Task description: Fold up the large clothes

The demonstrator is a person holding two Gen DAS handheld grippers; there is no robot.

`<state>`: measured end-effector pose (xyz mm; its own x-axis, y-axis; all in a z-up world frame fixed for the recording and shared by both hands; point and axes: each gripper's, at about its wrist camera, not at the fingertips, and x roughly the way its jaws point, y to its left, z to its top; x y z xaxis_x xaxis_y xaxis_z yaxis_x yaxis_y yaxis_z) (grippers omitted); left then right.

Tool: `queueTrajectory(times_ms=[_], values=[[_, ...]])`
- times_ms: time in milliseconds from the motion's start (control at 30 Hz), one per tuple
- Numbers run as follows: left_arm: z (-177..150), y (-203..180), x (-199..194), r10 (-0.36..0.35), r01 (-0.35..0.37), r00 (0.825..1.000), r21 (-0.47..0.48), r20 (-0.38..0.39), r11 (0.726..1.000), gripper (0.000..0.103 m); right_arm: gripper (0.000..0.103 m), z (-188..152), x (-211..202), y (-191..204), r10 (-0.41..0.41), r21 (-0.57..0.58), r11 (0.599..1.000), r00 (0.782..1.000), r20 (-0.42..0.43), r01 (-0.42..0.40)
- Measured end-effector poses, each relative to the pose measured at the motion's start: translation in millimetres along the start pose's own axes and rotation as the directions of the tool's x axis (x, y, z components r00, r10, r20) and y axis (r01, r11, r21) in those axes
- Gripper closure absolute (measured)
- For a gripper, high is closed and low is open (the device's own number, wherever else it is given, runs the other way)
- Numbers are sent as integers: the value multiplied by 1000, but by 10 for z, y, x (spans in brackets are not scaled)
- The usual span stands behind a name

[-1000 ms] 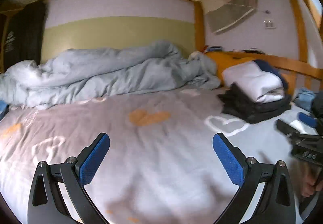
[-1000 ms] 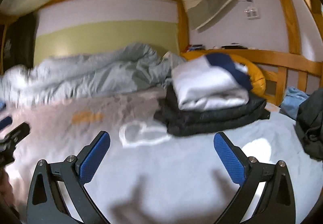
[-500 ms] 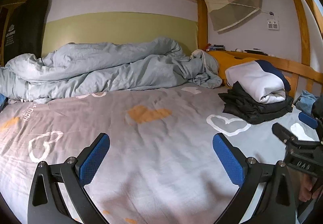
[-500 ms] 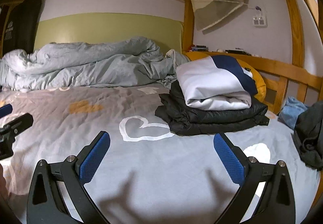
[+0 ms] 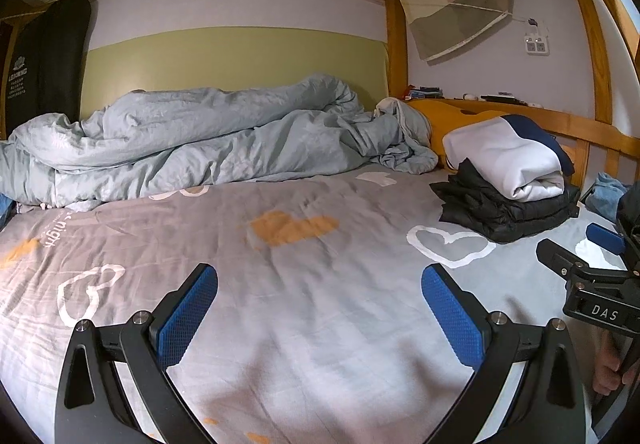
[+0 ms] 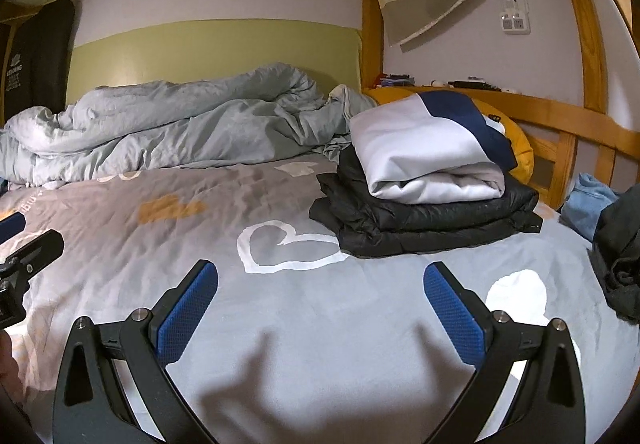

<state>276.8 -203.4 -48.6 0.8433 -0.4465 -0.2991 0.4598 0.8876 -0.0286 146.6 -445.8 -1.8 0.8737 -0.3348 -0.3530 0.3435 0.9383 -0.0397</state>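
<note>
A folded white and navy garment (image 6: 432, 152) (image 5: 508, 156) lies on top of a folded black jacket (image 6: 432, 220) (image 5: 508, 212) at the right side of the bed. A dark unfolded garment (image 6: 618, 256) is heaped at the far right edge, with a light blue one (image 6: 590, 204) behind it. My left gripper (image 5: 320, 308) hovers open over bare grey sheet, nothing between its fingers. My right gripper (image 6: 320, 308) is open too, empty, just in front of the folded stack. Each gripper shows at the edge of the other's view.
The grey bed sheet (image 5: 280, 264) with heart prints fills the foreground. A crumpled light blue duvet (image 5: 200, 136) runs along the back wall. A wooden rail (image 6: 560, 124) and an orange pillow (image 6: 516, 148) close the right side. A hand (image 5: 612, 368) grips the right tool.
Both views have steadied and tilted slightly downward; the earlier blur is gone. The folded stack and the grippers' open jaws are unchanged.
</note>
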Motion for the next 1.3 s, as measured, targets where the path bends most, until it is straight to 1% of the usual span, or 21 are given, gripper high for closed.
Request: queueTrajectory(times_ms=[100, 167, 333, 467, 567, 700, 767, 1033, 1167, 1300], values=[[1, -2, 4, 1, -1, 1000, 4, -2, 1000, 0, 1, -1, -36, 60, 0, -26, 1000, 1000, 17, 0], [1, -2, 2, 5, -5, 1000, 6, -1, 1000, 0, 1, 2, -15, 69, 14, -32, 999, 1000, 8, -14], [-6, -13, -28, 22, -22, 1000, 15, 10, 1000, 0, 1, -1, 16, -75, 26, 44, 999, 1000, -11, -26], [-7, -14, -34, 22, -22, 1000, 18, 10, 1000, 0, 1, -6, 38, -117, 36, 67, 997, 999, -21, -34], [-8, -20, -38, 20, -20, 1000, 16, 12, 1000, 0, 1, -6, 23, -80, 23, 43, 999, 1000, -11, -22], [-1, -18, -42, 21, -21, 1000, 22, 17, 1000, 0, 1, -6, -25, 98, 15, -45, 999, 1000, 13, -15], [0, -28, -47, 22, -22, 1000, 25, 20, 999, 0, 1, -9, -29, 138, 15, -65, 998, 1000, 16, -14], [5, -45, -64, 22, -23, 999, 25, 25, 999, 0, 1, -11, 7, 26, 18, -8, 1000, 1000, -5, -18], [19, -39, -108, 22, -23, 999, 20, 43, 1000, 0, 1, -8, 9, 76, 12, -31, 999, 1000, -9, -12], [24, -25, -80, 22, -22, 999, 16, 25, 1000, 0, 1, -10, 9, 113, 10, -51, 999, 1000, -11, -11]])
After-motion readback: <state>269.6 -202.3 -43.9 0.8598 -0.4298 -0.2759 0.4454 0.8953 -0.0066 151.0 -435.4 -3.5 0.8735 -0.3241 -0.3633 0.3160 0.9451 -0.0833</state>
